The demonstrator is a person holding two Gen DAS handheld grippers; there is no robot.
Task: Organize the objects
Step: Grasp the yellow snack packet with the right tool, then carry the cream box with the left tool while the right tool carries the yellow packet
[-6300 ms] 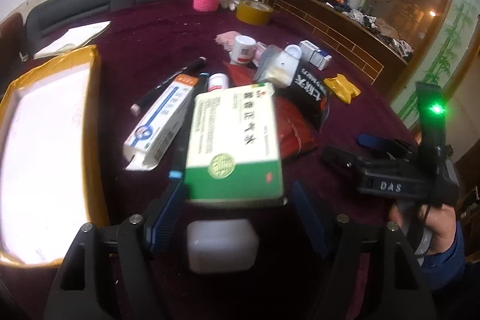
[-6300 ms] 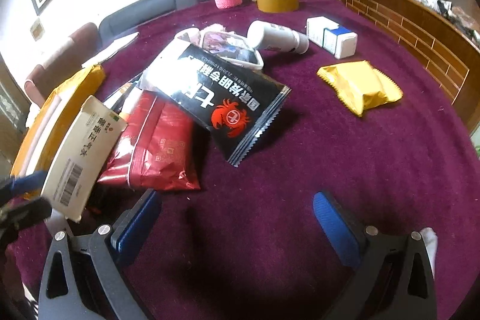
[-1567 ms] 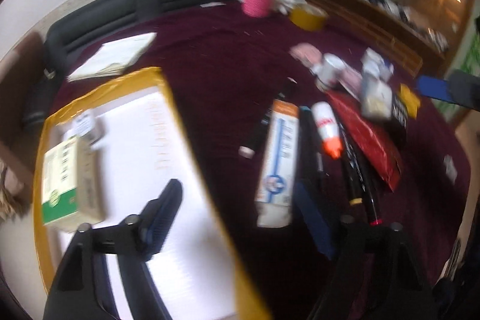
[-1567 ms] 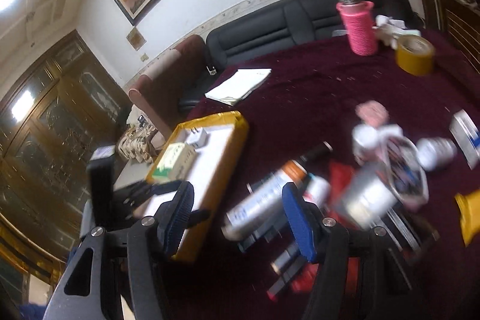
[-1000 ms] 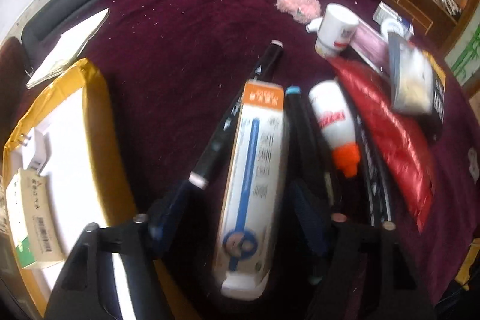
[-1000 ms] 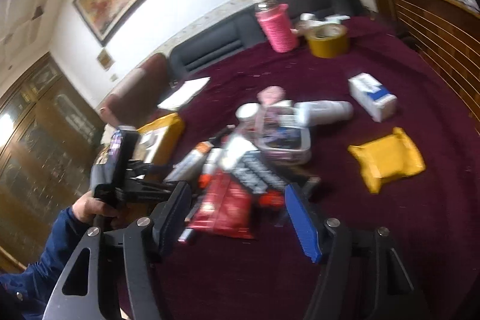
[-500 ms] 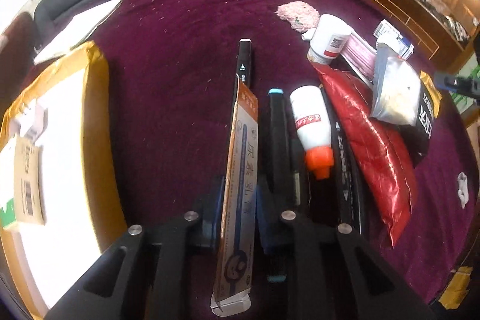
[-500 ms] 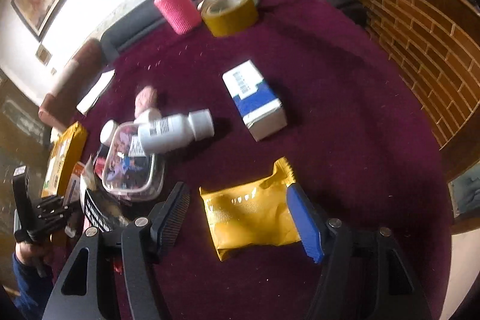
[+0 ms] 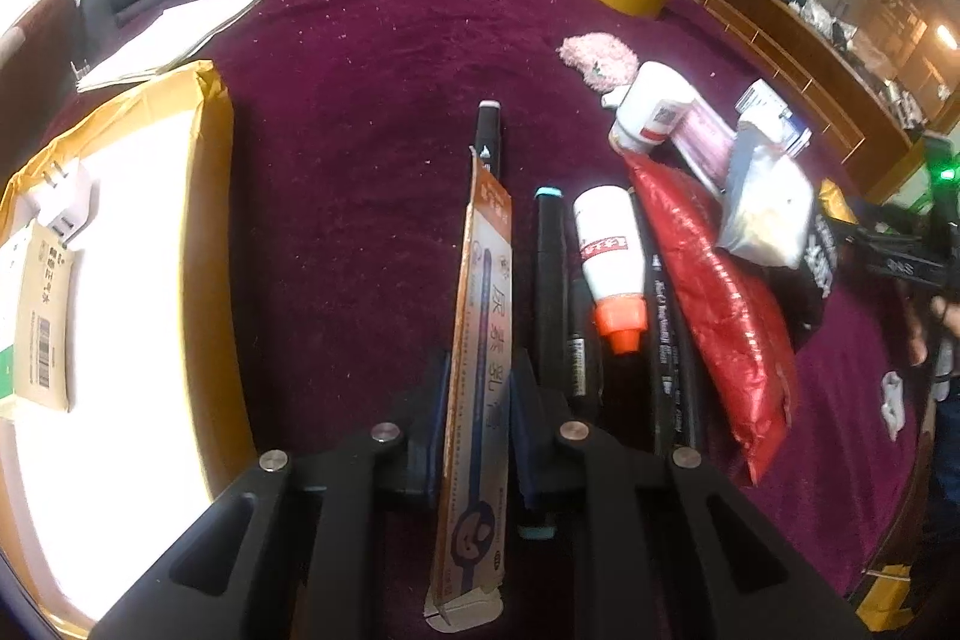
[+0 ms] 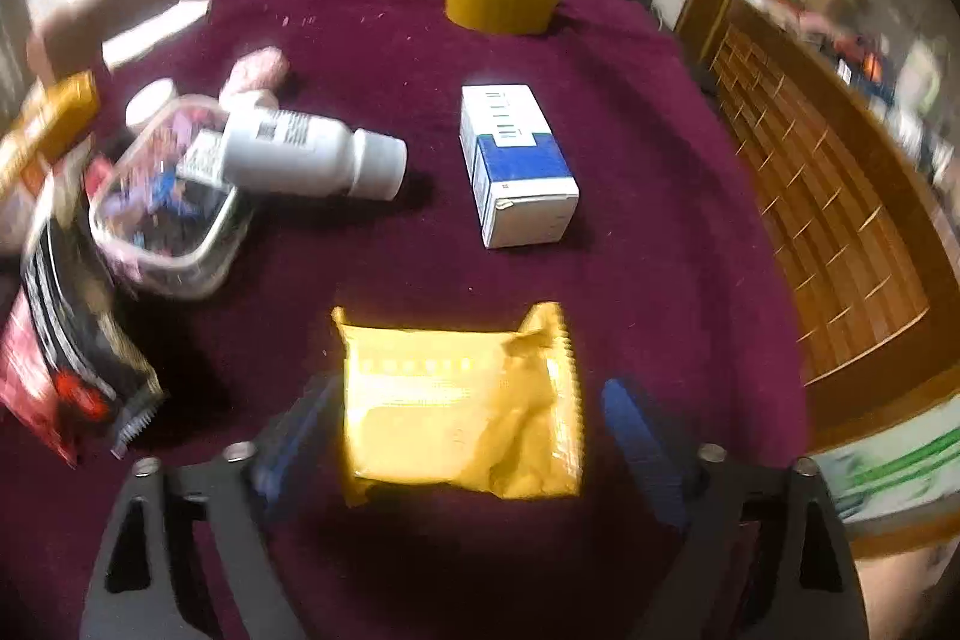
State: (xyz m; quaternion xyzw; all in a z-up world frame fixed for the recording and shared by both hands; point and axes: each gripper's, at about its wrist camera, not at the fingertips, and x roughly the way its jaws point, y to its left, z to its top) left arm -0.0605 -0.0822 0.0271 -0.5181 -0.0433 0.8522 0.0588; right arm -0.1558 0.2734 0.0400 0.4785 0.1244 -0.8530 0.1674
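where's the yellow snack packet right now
In the right wrist view the yellow packet lies flat on the maroon tablecloth between the open right gripper's fingers, just nearer than the blue-and-white box.

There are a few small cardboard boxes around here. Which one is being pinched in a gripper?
The long, narrow orange-and-white box, clamped on edge in the left gripper. The blue-and-white box lies free on the cloth; the green-and-beige one lies in the tray.

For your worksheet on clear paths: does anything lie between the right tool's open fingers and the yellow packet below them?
Nothing visible does. The yellow packet lies alone on the tablecloth between the right tool's fingers; the blue-and-white box lies farther off.
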